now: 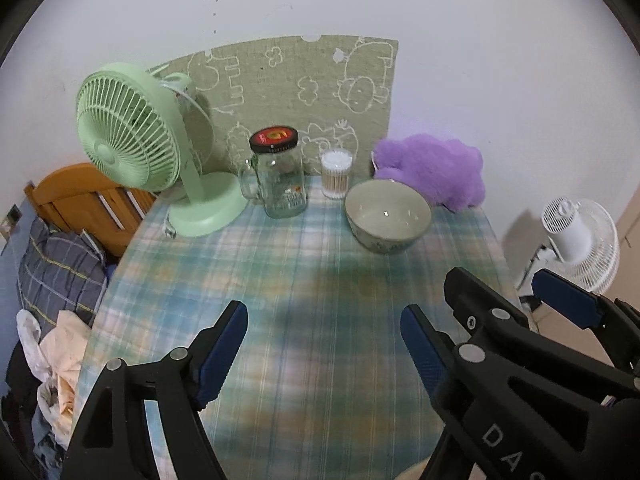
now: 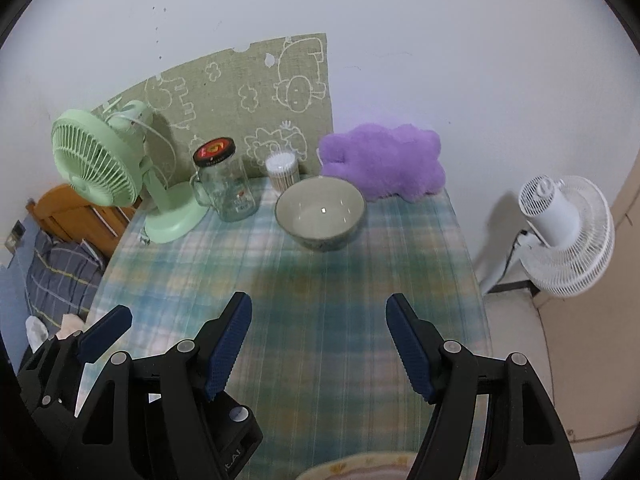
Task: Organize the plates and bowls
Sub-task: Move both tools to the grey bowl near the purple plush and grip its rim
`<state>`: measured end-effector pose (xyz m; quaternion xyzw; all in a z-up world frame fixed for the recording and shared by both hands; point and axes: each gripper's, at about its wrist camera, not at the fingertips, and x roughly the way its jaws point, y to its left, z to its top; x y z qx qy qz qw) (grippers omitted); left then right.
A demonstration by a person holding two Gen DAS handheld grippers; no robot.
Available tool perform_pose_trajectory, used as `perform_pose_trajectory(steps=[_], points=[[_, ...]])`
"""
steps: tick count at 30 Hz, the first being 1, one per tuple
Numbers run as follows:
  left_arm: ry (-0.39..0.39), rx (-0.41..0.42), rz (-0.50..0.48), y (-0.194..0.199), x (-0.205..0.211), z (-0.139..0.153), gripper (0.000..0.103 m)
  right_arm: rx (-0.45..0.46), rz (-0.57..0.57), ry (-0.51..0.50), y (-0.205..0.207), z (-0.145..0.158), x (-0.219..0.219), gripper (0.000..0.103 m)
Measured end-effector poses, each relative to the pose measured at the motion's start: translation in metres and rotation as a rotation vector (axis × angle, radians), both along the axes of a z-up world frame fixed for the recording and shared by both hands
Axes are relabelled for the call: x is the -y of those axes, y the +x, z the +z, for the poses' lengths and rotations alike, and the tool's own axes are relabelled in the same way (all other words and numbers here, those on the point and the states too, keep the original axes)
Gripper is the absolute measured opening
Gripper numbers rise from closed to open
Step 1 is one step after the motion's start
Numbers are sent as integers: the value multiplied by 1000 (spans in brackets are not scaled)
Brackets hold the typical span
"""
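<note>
The left gripper (image 1: pixel 324 344) and right gripper (image 2: pixel 318 344) look alike: matte black plastic frames with triangular cut-outs and round silver rivets at the pivots. Each finger carries a dark blue ribbed pad (image 1: pixel 222 356) with a saw-toothed inner edge. Part of some white lettering shows on the black body.

worktop (image 2: pixel 360 280): blue-green plaid cloth
11 o'clock: mint-green plastic desk fan (image 2: pixel 104 168), lidded glass jar (image 2: pixel 226 184)
12 o'clock: pale ceramic bowl (image 2: pixel 320 212)
1 o'clock: purple plush cushion (image 2: pixel 384 164)
</note>
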<state>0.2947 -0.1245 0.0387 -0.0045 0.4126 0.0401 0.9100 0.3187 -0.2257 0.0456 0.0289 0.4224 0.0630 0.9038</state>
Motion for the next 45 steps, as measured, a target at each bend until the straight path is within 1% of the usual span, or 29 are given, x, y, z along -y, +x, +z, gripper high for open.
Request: perform_pose_trajectory(steps=[4,7,10,18,23,26,29,31,32,33,34,35,36,37,39,40,42,44,45], points=[[12,9,11,24,4,-1,80,11,-4,7,24,-1,5,73],[10,22,0,44,10,-3,80,25,-12,7,44,-3,10,73],[27,27,-1,65,14,-7,80,30,-29,1,64,-7,14,73],[19,5,7,120,14,-34,79,12,-52,-11,117,-32,16,73],[42,-14,15,150,13,-56,76,-9,-63,-14,148,-55,16,73],[42,-34,24,161,12,-70,70,-25,-69,-12,162,-71,16,71],[41,-45,17,170,12,-81,64,-43,-73,-5,171,-85,17,64],[38,-50,-2,176,12,-87,57,-49,-73,2,178,-95,18,60],[44,-56,-5,179,13,-92,55,-53,-76,2,180,-99,19,55],[49,-61,-4,181,13,-95,51,-57,-77,-1,182,-103,19,50],[56,-68,-5,183,14,-98,45,-66,-76,-2,185,-108,19,47],[61,-76,-7,185,14,-101,42,-73,-75,0,187,-111,19,42],[64,-80,-9,187,14,-103,38,-79,-74,3,189,-115,19,41],[65,-83,-11,188,14,-106,33,-82,-74,4,191,-117,19,40],[70,-85,-13,191,15,-109,26,-75,-74,0,194,-119,18,33],[75,-87,-13,193,15,-110,22,-73,-74,-4,196,-121,17,31],[79,-91,-13,196,15,-113,19,-79,-71,-3,200,-123,16,26],[75,-91,-17,199,16,-115,16,-83,-72,1,203,-125,16,23],[77,-92,-19,200,17,-115,13,-81,-74,1,203,-125,17,21]])
